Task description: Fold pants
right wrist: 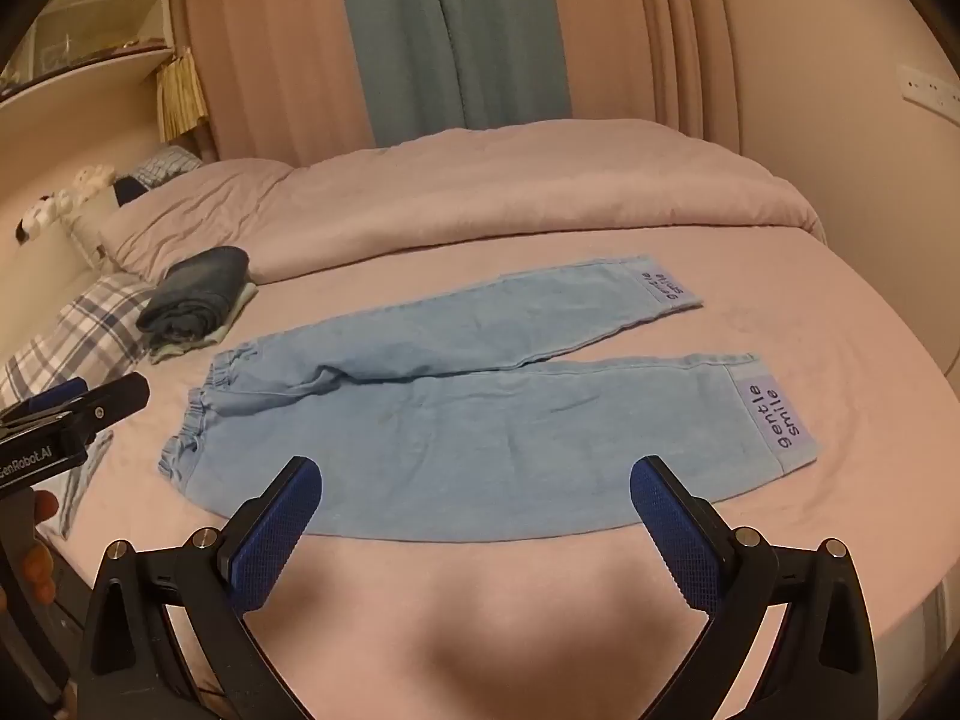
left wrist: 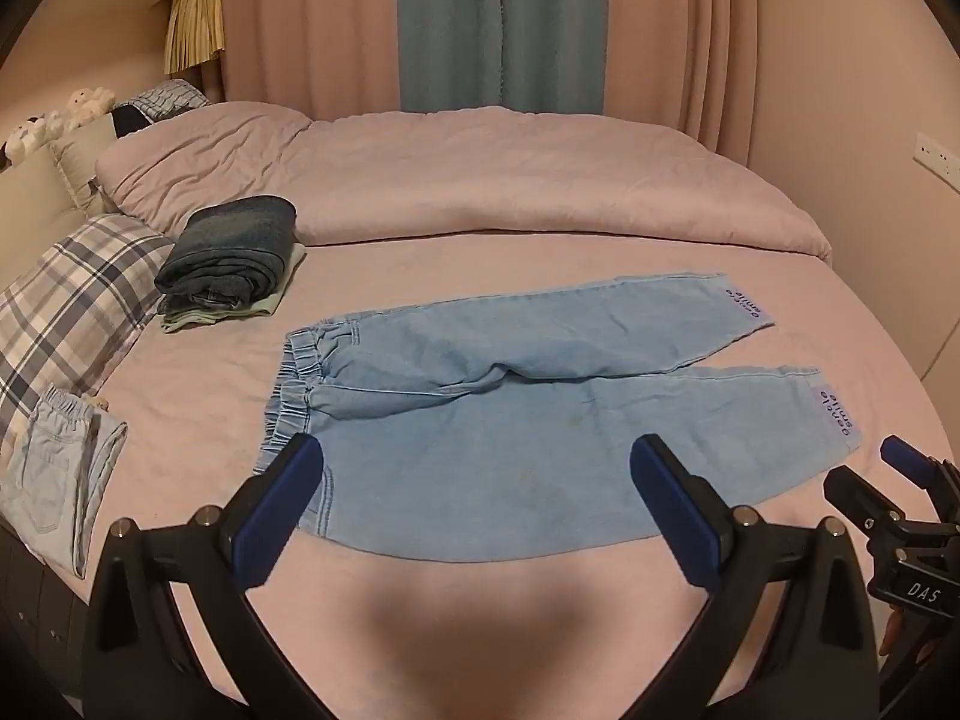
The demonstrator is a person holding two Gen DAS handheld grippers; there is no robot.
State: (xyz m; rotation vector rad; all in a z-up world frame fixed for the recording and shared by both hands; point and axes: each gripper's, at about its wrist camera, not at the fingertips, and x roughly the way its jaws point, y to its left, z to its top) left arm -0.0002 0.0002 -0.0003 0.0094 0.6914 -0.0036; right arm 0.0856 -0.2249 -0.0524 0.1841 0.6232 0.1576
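Light-blue soft denim pants with elastic waistband (left wrist: 510, 408) laid flat on pink bedsheet (left wrist: 480, 576), just ahead of both tongs. Left gripper (left wrist: 474, 504) and right gripper (right wrist: 474, 516) held wide apart, nothing gripped. Fabric judged light, limp, non-slippery; best pinched at waistband (right wrist: 192, 420) and cuff (right wrist: 774, 420).

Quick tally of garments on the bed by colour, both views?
Light blue denim pants: 2, one spread flat, one folded at the bed's left edge
Dark blue folded denim garment: 1
Pale green folded garment beneath it: 1
Total: 4
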